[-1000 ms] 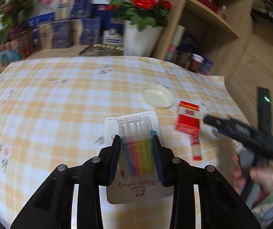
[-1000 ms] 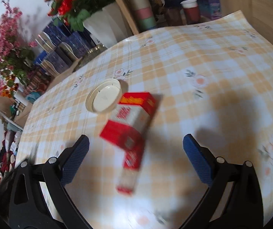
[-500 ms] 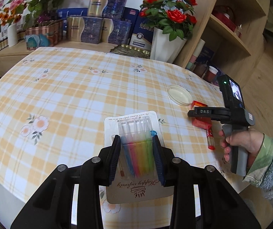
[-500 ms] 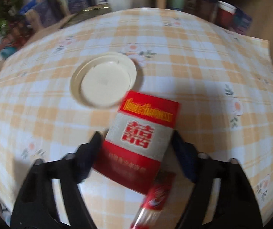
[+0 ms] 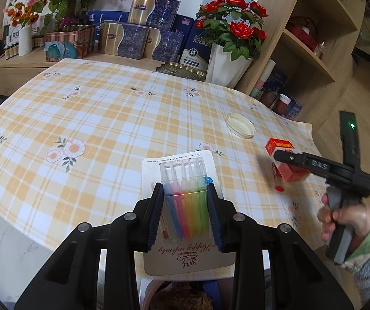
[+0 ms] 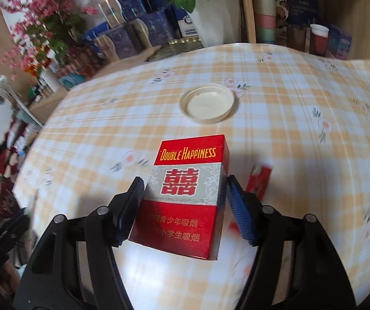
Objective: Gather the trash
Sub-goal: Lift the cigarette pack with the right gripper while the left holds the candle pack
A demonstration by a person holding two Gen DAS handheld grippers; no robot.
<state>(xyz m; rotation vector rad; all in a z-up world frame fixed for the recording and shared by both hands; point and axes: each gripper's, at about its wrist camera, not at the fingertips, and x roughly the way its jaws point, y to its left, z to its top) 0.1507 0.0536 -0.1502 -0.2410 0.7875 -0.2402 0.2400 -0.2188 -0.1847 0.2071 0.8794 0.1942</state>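
We hold the left gripper (image 5: 185, 206) angled downward over the near edge of the table (image 5: 102, 118), its jaws clamped on the clear blister of a candle pack (image 5: 182, 180). The coloured candles sit squarely between the two pads, and the pack's white backing card sticks out past the jaws both ahead of them and back toward us, beyond the table edge.

To the right, our right hand (image 5: 340, 214) grips the handle of the right gripper (image 6: 185, 206), with a green cuff and grey sleeve showing at the wrist. That gripper also tilts down toward the checked tablecloth. Its jaws are closing around a red cigarette box (image 6: 187, 193): the box stands between the pads, the left pad against its side, the right pad at its other edge, and the box appears raised off the cloth with its shadow below.

A small red wrapper (image 6: 258, 180) lies blurred on the cloth just right of the box. A round cream lid (image 6: 208, 103) rests farther out on the table, apart from both grippers.
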